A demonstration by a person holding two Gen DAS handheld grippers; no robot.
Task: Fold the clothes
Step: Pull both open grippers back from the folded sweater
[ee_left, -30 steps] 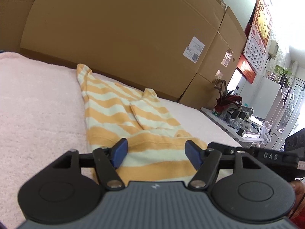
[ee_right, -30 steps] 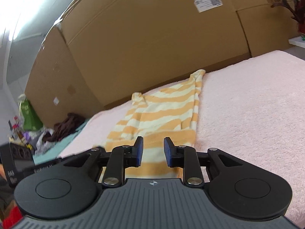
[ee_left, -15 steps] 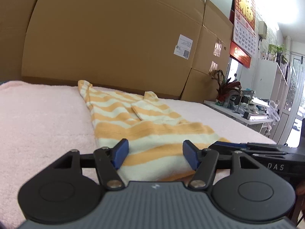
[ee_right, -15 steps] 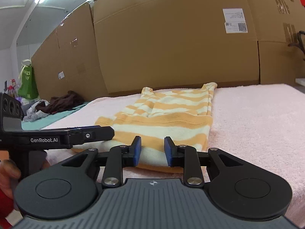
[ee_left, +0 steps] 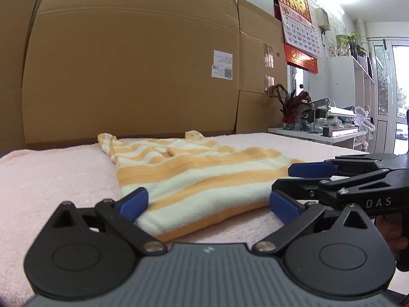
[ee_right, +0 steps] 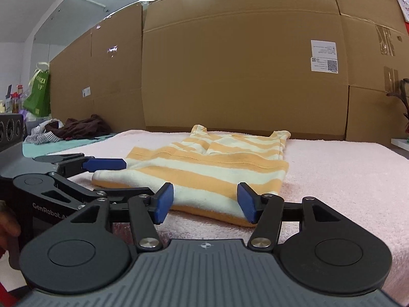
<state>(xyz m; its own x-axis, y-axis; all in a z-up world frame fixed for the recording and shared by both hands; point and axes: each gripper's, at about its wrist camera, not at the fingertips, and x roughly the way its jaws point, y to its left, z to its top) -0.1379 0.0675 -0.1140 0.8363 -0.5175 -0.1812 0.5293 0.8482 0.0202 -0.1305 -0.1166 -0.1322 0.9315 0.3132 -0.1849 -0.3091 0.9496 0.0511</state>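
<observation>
An orange-and-cream striped garment (ee_left: 194,179) (ee_right: 217,171) lies partly folded on a pink towelling surface (ee_left: 51,179) (ee_right: 345,174). My left gripper (ee_left: 208,204) is open, low at the near hem, with the hem's left corner beside its left pad. In the right wrist view, the left gripper (ee_right: 122,176) comes in sideways from the left at the hem's other corner. My right gripper (ee_right: 204,203) is open too, its pads standing either side of the near hem close to the right corner. The left wrist view shows the right gripper (ee_left: 291,177) side-on. Neither gripper holds cloth.
Tall cardboard boxes (ee_left: 133,71) (ee_right: 242,71) wall off the far side. A heap of dark clothes (ee_right: 81,128) and a green bag (ee_right: 38,94) are far left. A white table with a plant (ee_left: 294,105) and a wall calendar (ee_left: 296,18) are on the right.
Both grippers have dropped down to the surface and come in to the near hem. The right gripper's fingers, almost together before, have spread wide; the left's are wider apart as well.
</observation>
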